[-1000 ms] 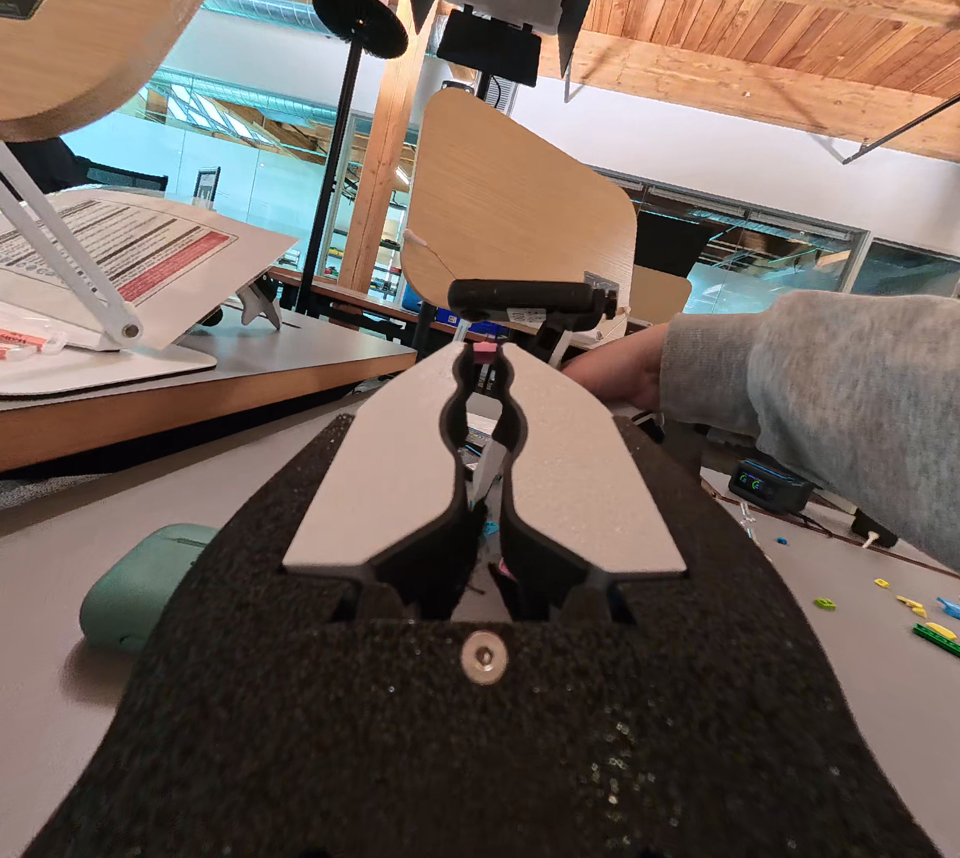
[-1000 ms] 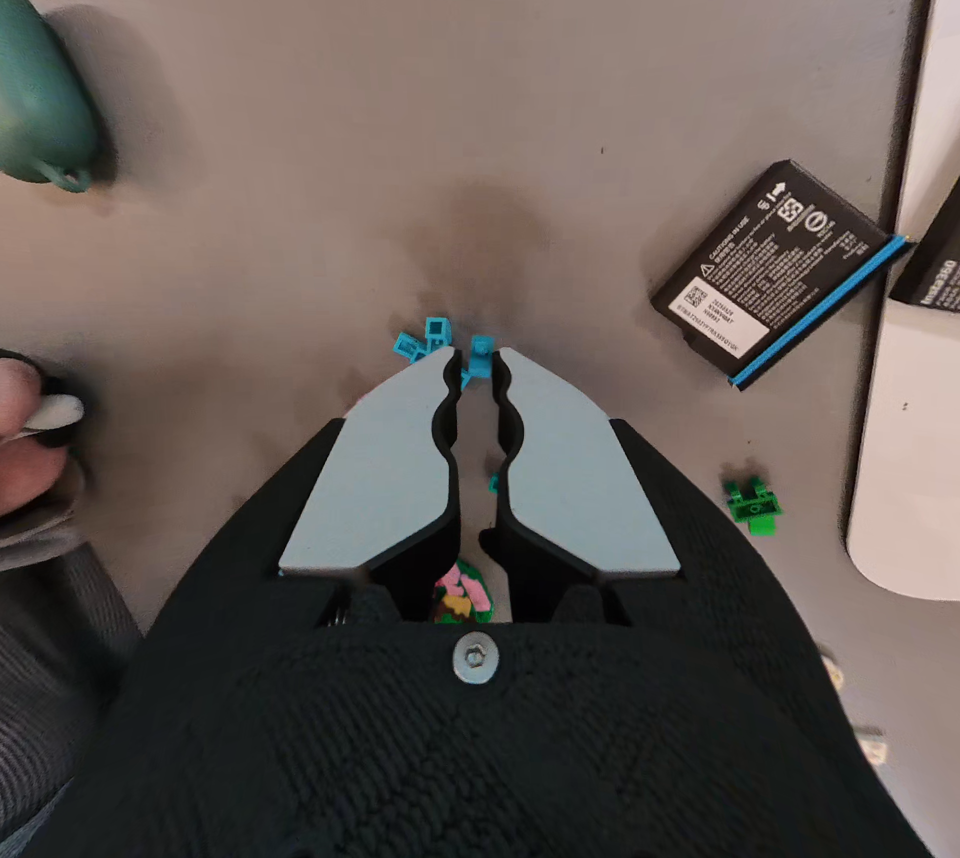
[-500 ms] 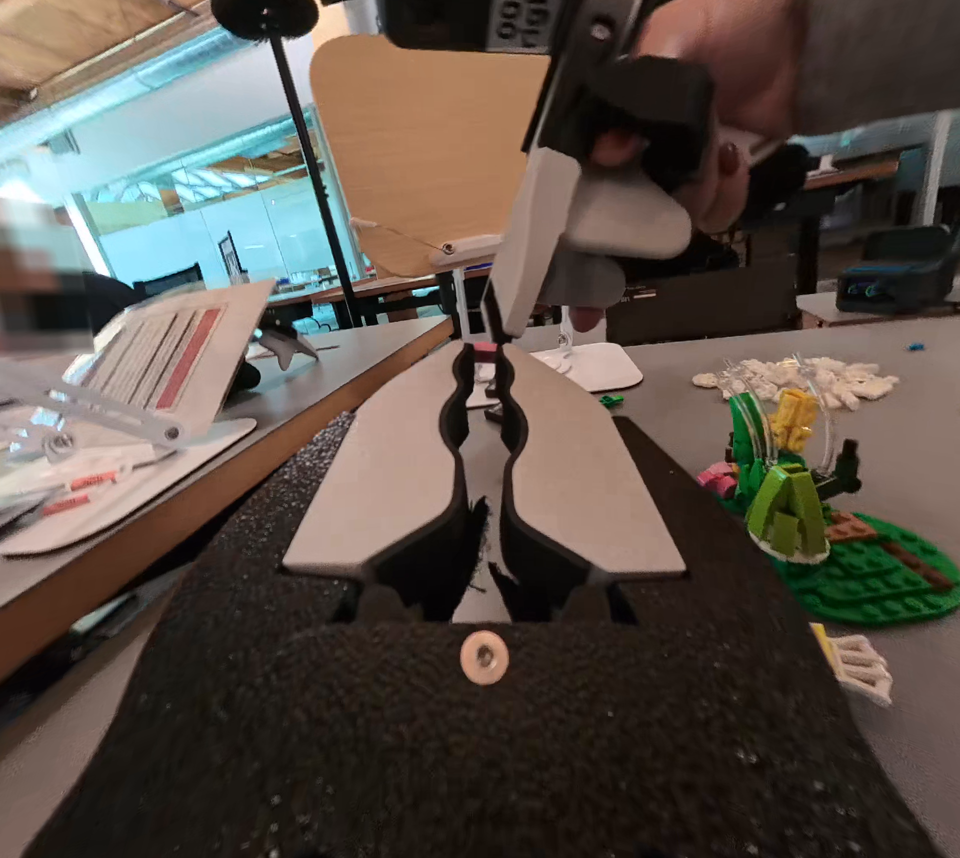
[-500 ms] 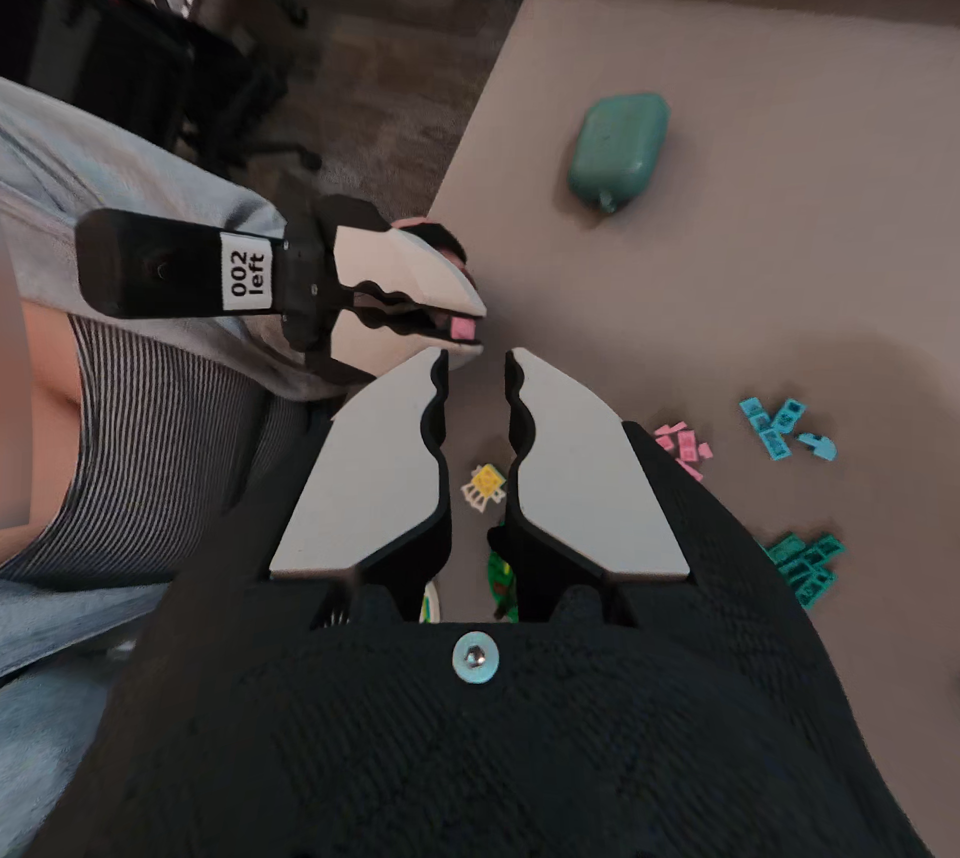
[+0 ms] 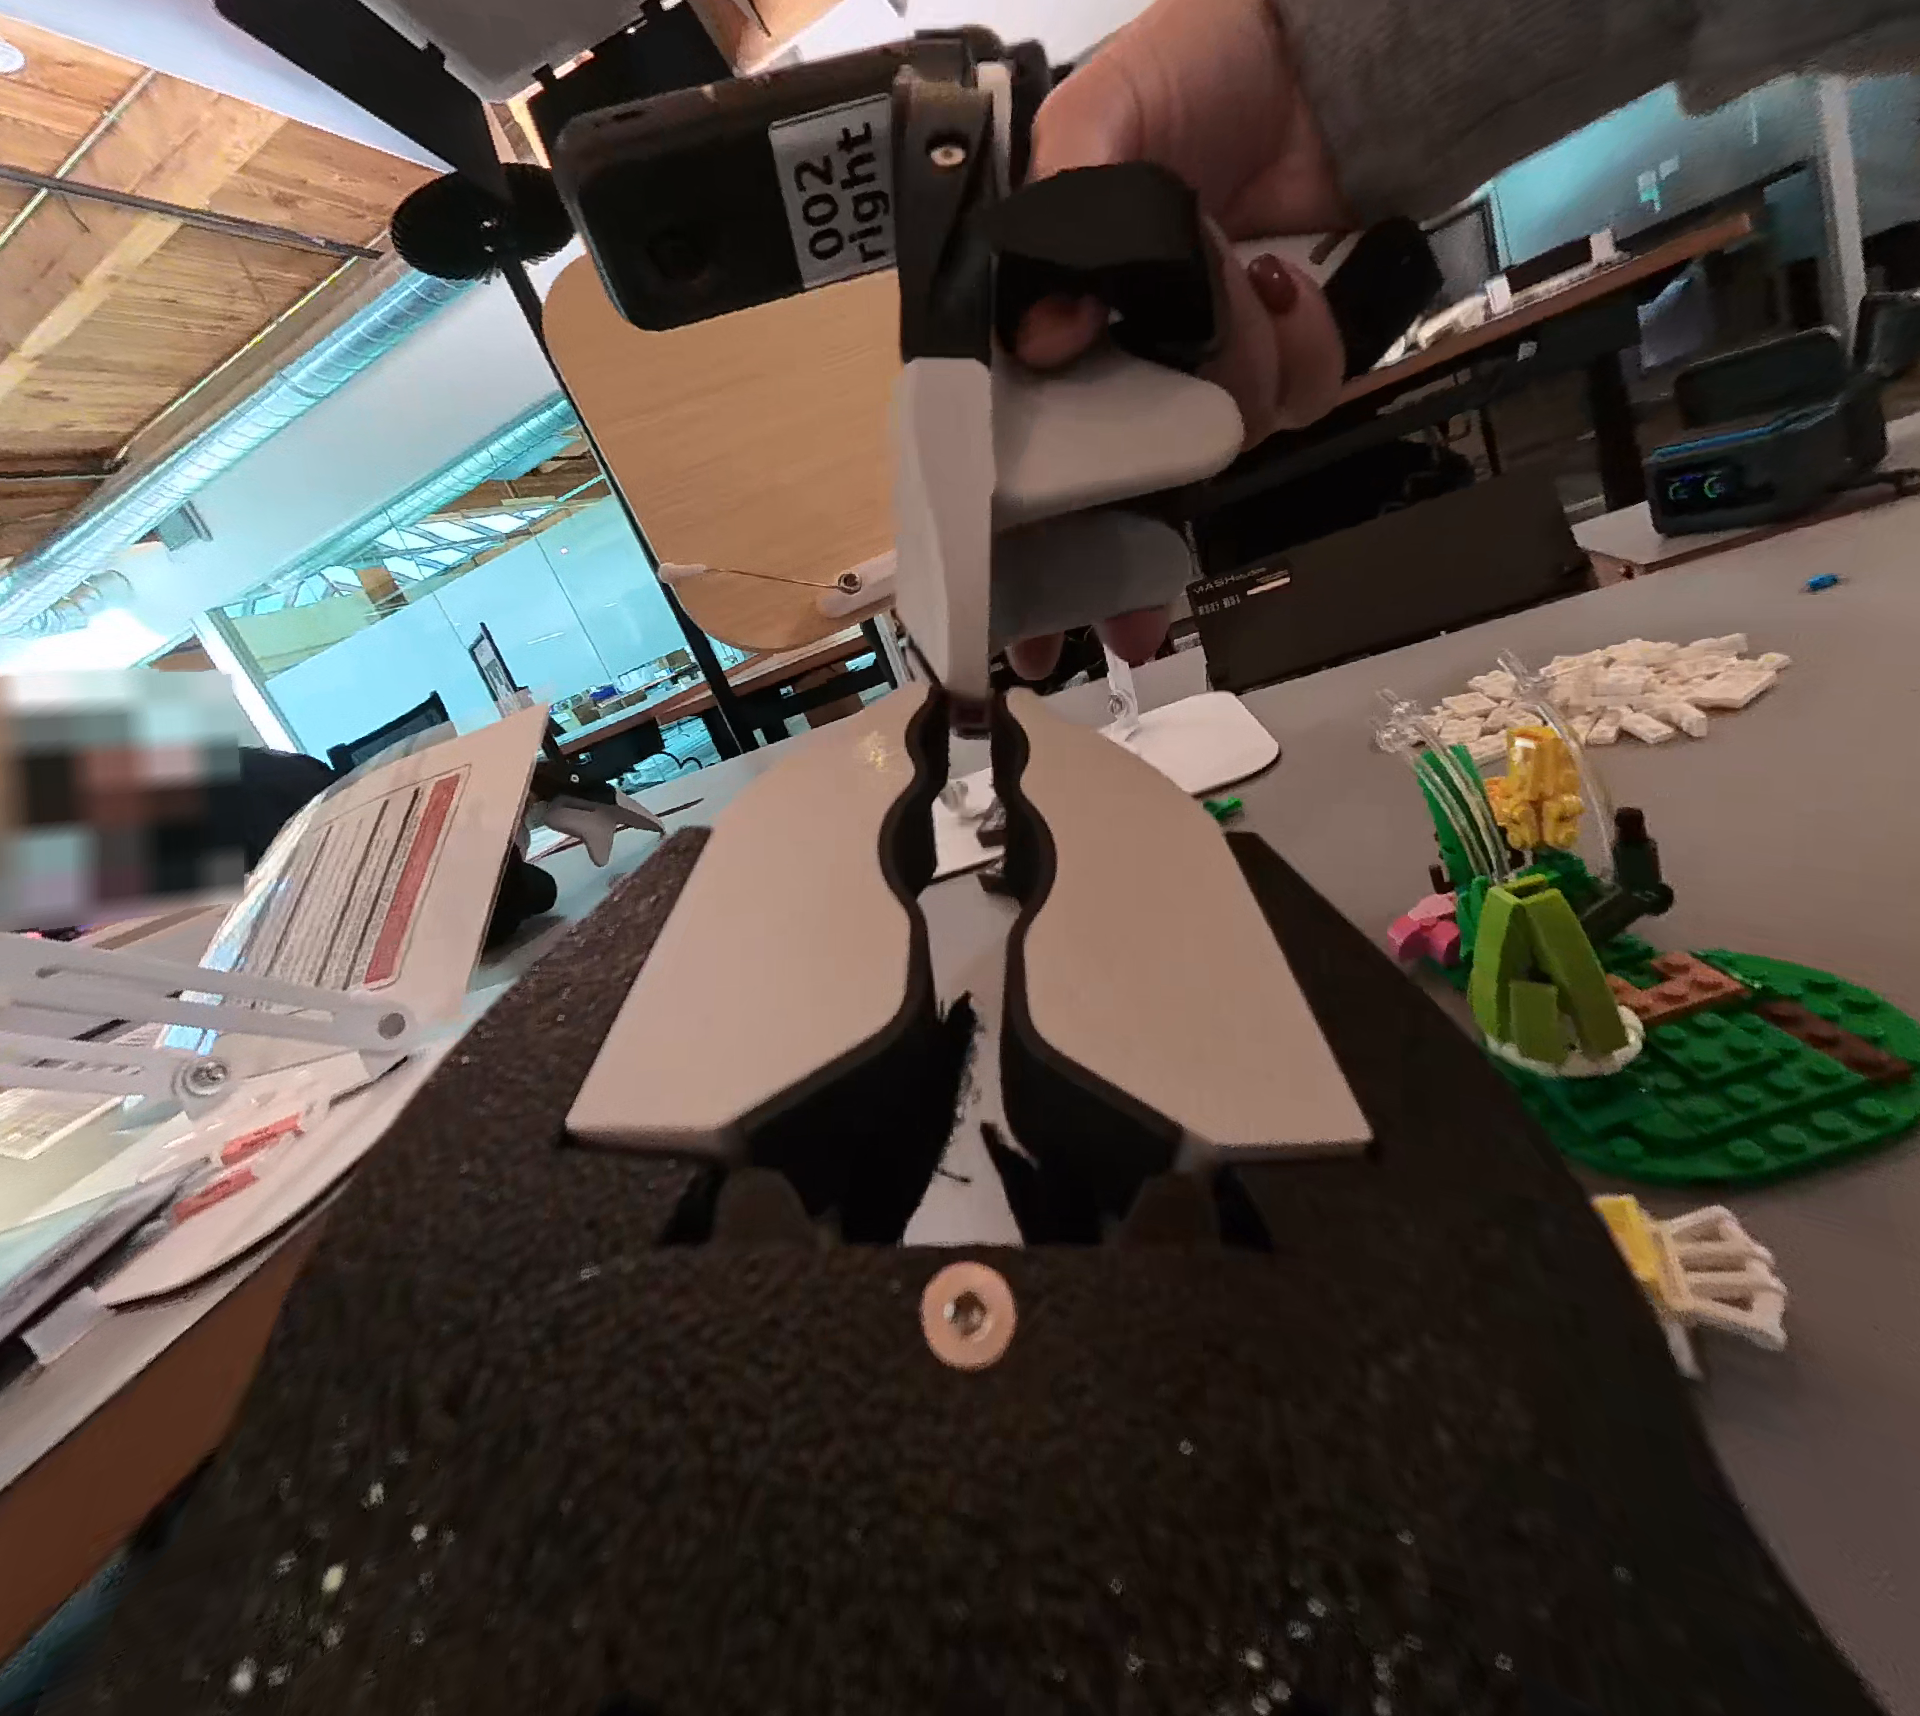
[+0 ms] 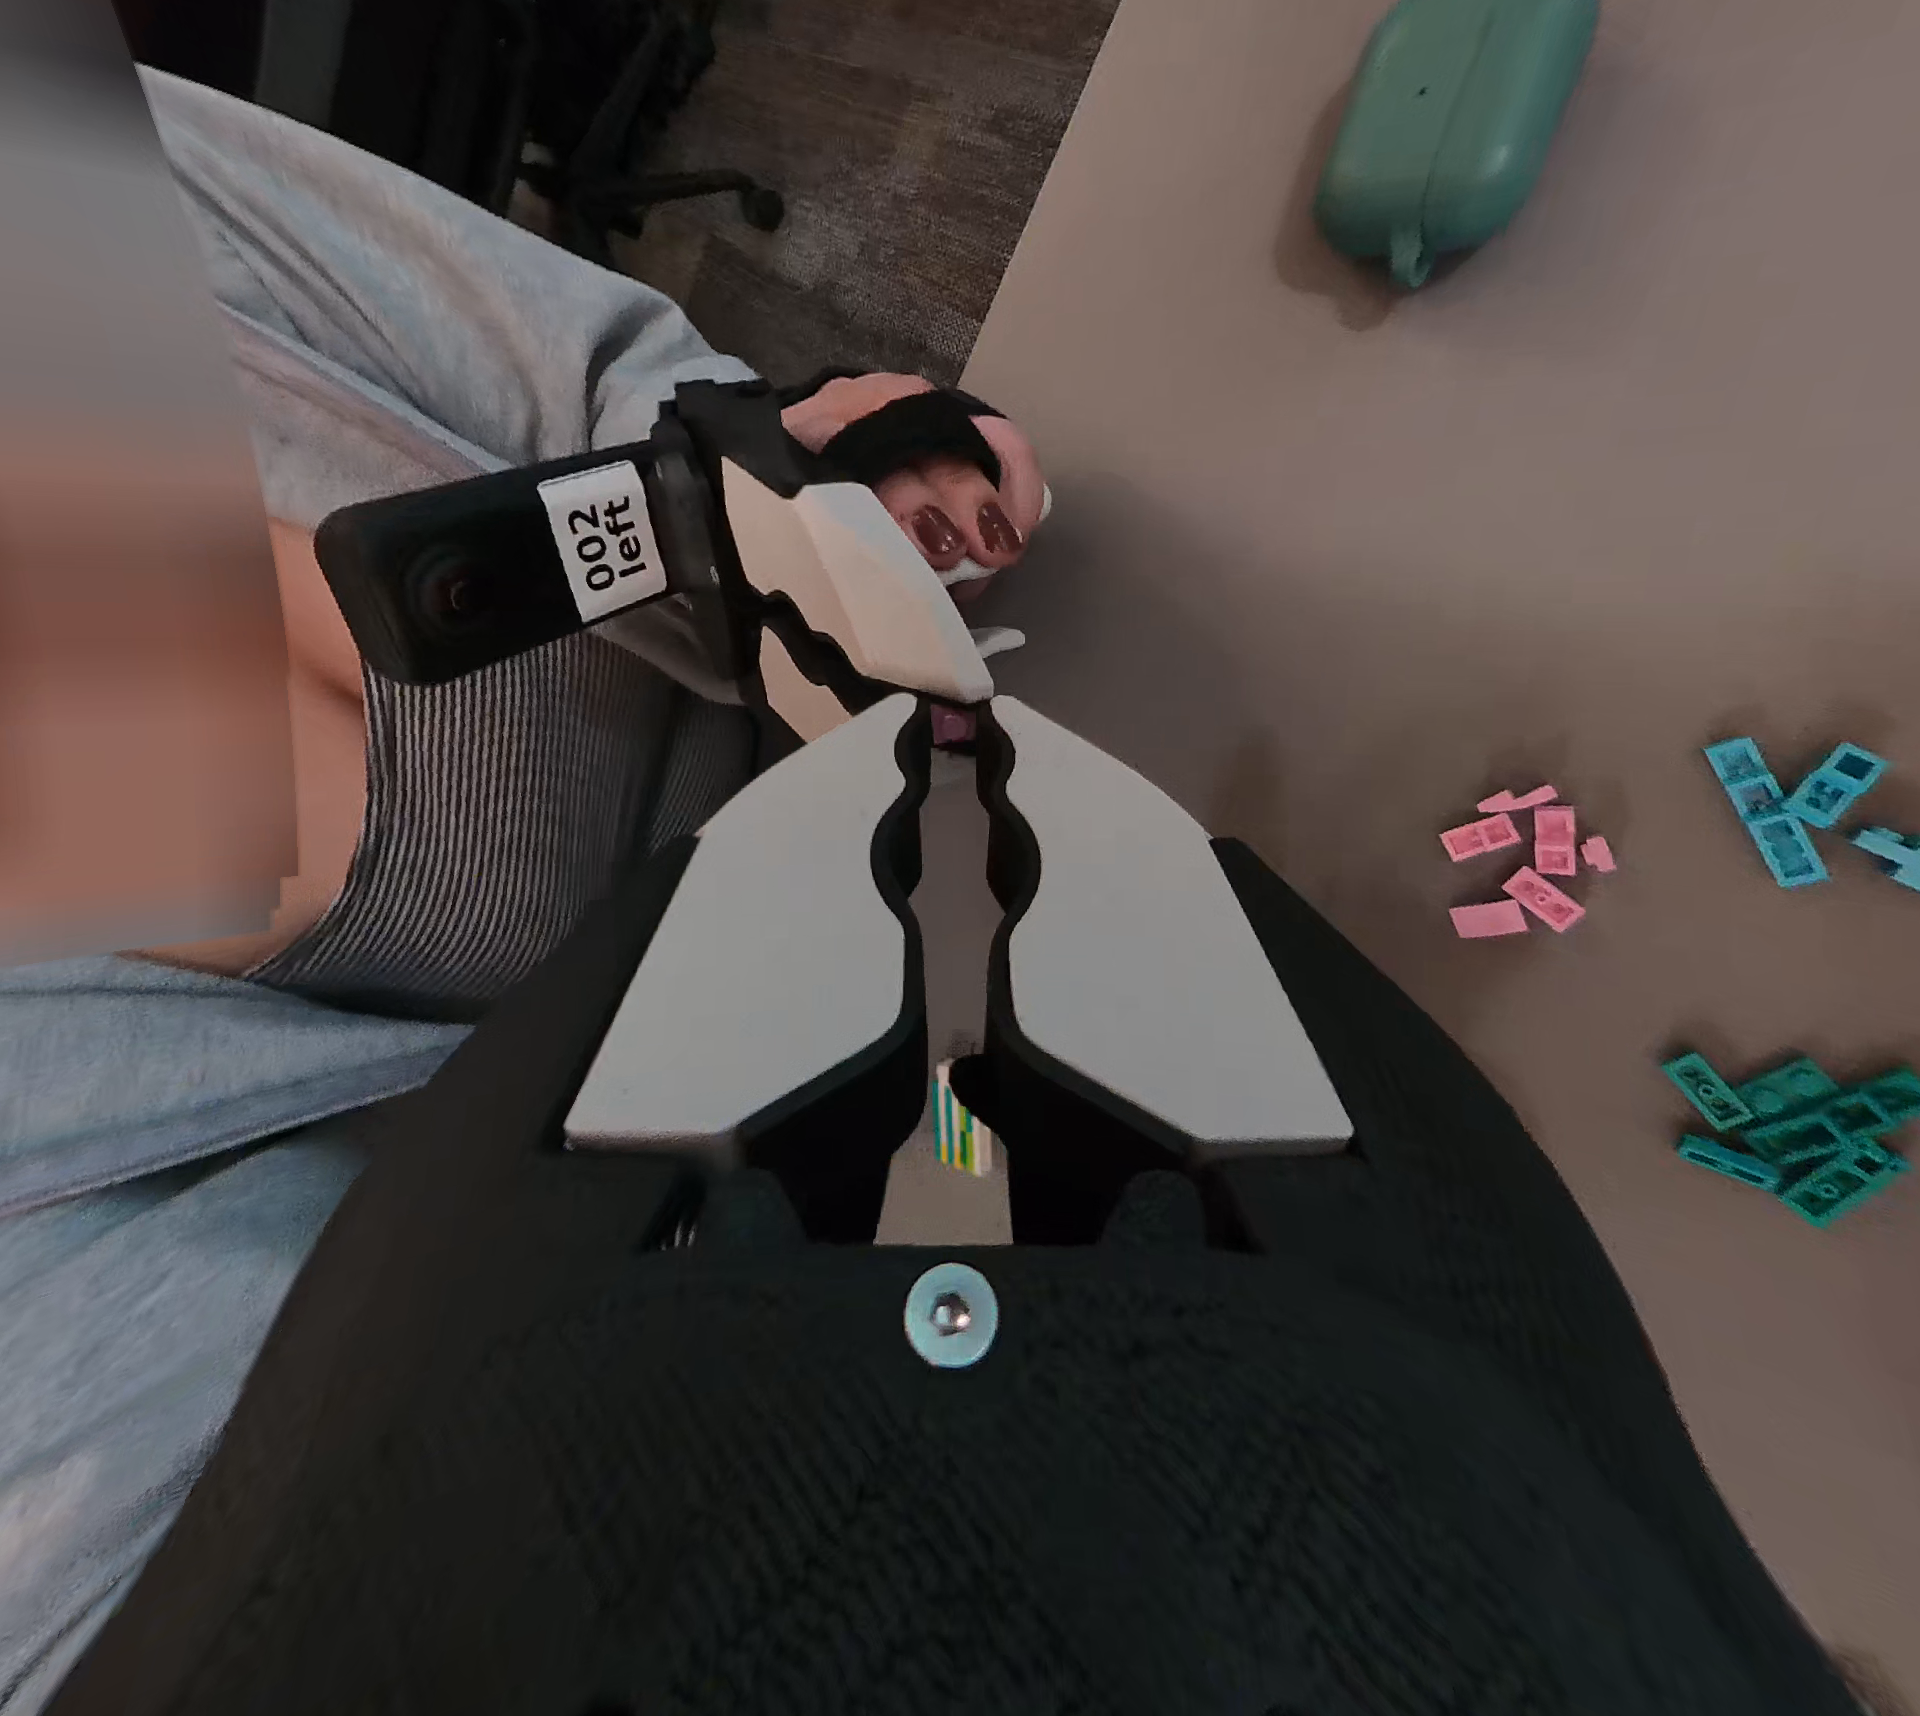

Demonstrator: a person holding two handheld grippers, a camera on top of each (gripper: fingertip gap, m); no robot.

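both claws meet tip to tip above the grey desk [image 6: 1455,461], the left claw [image 5: 968,716] and right claw [image 6: 954,721] each narrowed on one small pink brick [image 6: 950,724]. nearby lie pink bricks [image 6: 1522,856], a teal case [image 6: 1455,118] and a green brick garden [image 5: 1662,1043]; wooden ceiling [image 5: 156,253] overhead.

The left wrist view is looking low across the counter [image 5: 1714,1354]; the right is looking down on it. Both are sharing the meeting gripper tips, close.
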